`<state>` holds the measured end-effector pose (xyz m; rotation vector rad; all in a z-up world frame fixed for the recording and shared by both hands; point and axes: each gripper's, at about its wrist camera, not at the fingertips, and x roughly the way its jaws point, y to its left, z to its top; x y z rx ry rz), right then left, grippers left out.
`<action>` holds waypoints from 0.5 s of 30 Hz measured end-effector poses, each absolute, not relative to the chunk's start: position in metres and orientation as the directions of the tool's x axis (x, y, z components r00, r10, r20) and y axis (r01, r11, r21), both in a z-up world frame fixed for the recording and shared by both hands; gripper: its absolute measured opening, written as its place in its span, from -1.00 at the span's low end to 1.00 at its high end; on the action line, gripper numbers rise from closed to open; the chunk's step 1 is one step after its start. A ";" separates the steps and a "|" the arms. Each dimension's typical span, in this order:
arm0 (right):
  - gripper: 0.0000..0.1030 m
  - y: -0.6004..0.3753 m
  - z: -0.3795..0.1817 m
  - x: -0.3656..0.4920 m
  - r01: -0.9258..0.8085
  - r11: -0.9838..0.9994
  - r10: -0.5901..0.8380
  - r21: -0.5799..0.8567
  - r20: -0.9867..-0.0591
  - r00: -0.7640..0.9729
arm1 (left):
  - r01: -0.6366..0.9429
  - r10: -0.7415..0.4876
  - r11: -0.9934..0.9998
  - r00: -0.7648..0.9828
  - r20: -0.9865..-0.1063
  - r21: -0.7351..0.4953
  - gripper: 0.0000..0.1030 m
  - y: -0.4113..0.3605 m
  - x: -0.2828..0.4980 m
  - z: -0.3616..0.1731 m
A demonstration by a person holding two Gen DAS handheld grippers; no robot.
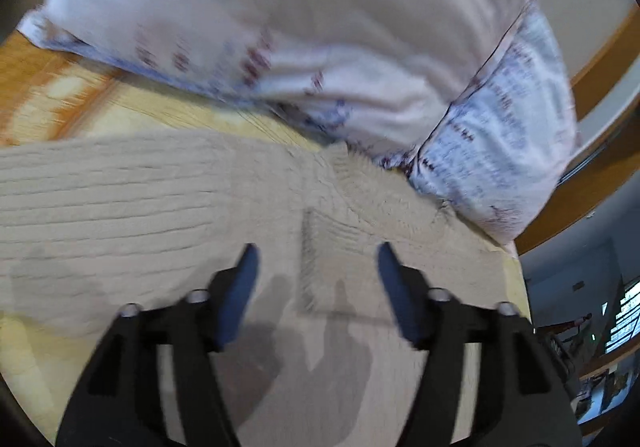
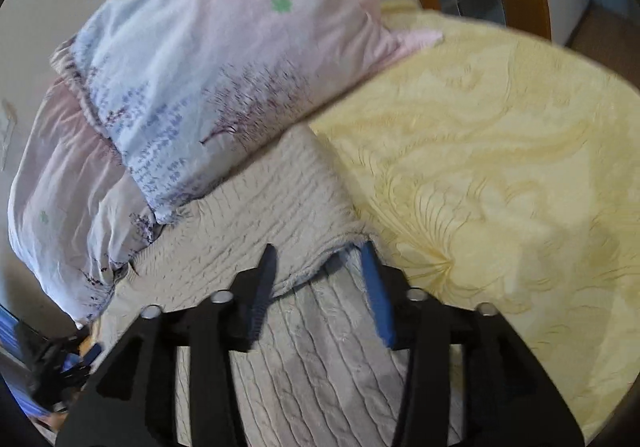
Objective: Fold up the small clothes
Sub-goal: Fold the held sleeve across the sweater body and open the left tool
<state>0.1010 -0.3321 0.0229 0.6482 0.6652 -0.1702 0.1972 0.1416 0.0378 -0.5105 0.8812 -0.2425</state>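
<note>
Beige ribbed knit, a small sweater (image 1: 120, 199), lies spread on the bed, on a yellow patterned cover (image 2: 500, 151). In the left wrist view the left gripper (image 1: 316, 253) hangs above the knit with its jaws wide apart and nothing between them; their shadow falls on the cloth below. A folded seam of the sweater runs between the two blue pads (image 1: 244, 287), but they do not touch it. In the right wrist view the right gripper (image 2: 320, 253) is over a turned edge of the sweater (image 2: 280, 199), where one layer lies on another; its jaws stand about half open, and the edge passes between them, but the pads do not seem to press it. Just behind the sweater, a pink and pale blue pillow (image 2: 208, 59) with a purple tree print leans against a second one (image 2: 68, 183), touching the far side of the knit. A wooden bed frame (image 1: 600, 59) curves behind the pillow.
</note>
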 end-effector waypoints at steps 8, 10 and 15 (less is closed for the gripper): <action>0.09 -0.292 0.023 0.115 0.170 0.835 0.222 0.523 -0.604 0.765 | -0.276 -0.156 0.839 0.703 -0.694 -0.468 0.30 0.275 0.107 0.052; 0.09 -0.278 0.022 0.116 0.135 0.841 0.257 0.525 -0.605 0.753 | -0.365 -0.118 0.793 0.693 -0.711 -0.487 0.20 0.303 0.095 0.043; 0.09 -0.258 0.018 0.116 0.080 0.845 0.314 0.528 -0.613 0.725 | -0.515 -0.132 0.614 0.680 -0.721 -0.599 -0.06 0.362 0.079 0.013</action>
